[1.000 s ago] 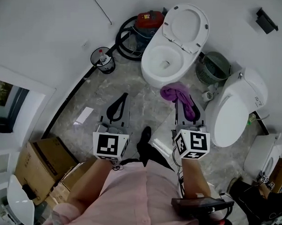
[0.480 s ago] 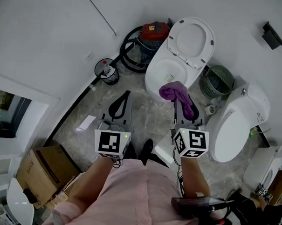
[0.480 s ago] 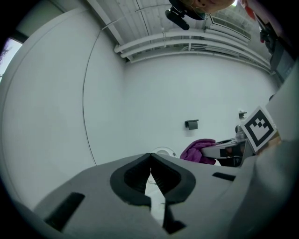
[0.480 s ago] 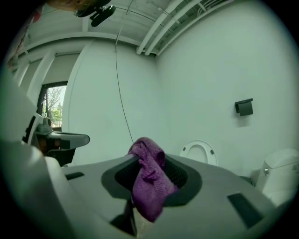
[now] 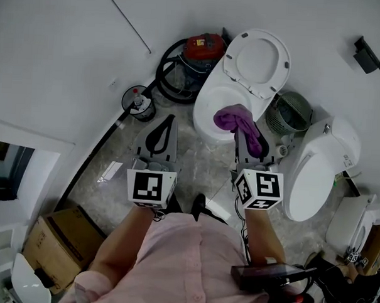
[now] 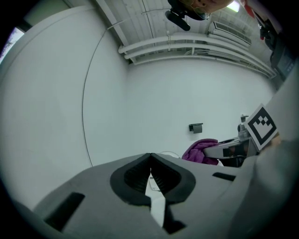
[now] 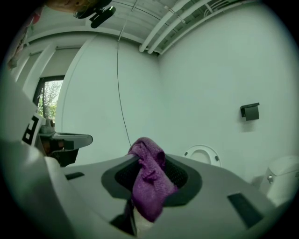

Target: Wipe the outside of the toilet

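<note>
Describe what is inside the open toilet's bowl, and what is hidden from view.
Only bare white inner wall shows inside the toilet bowl. The purple cloth, clamped in the right gripper, covers the bowl's near right part in the head view, so whatever is there cannot be seen.

White walls (image 5: 55, 60), grey marbled floor (image 5: 198, 170)

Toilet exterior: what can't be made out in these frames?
Head view: the front wall of the toilet sits behind the purple cloth and right gripper; whether the cloth touches it is unclear.
Head view: its base is hidden under the bowl.
Left gripper view: the shut left gripper blocks nearly all of it.
Right gripper view: only the lid clears the jaws.
</note>
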